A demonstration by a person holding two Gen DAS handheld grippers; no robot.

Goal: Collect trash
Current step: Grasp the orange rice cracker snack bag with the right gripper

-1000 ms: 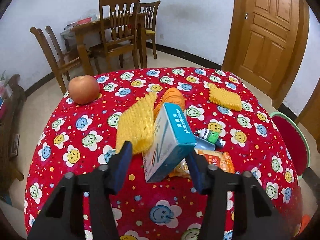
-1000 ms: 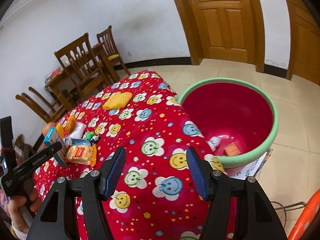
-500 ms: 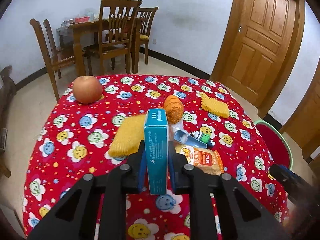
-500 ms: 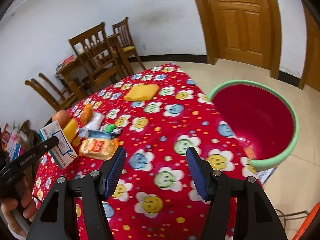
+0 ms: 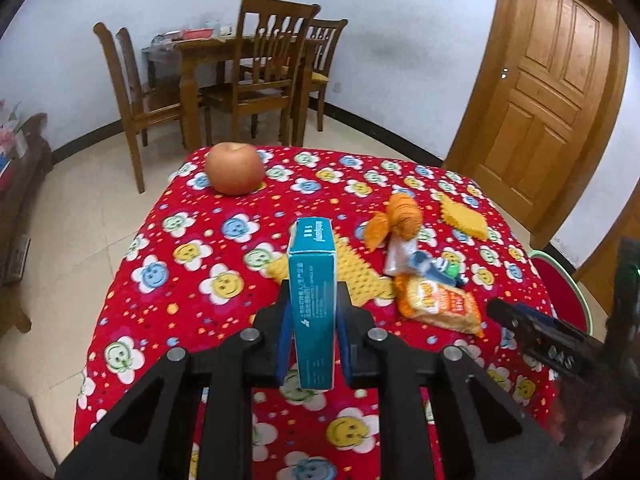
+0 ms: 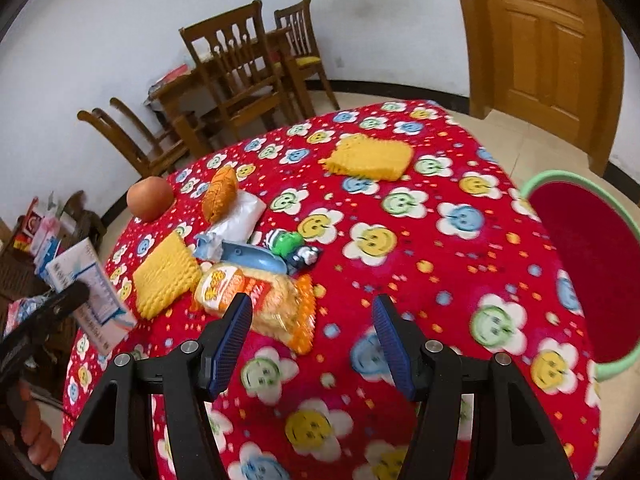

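Observation:
My left gripper is shut on a teal and white carton and holds it upright above the red smiley tablecloth. The carton also shows at the left of the right wrist view. My right gripper is open and empty, just above an orange snack packet. Near it lie a yellow foam net, a white wrapper, a blue and green toy and an orange knitted piece. The red bin with a green rim stands off the table's right side.
An apple sits at the table's far left corner. A second yellow foam net lies toward the far edge. Wooden chairs and a dining table stand behind. A wooden door is at the right.
My left gripper closed on the carton and lifted it clear of the pile. My right gripper swung left from the bin toward the snack packet, still open.

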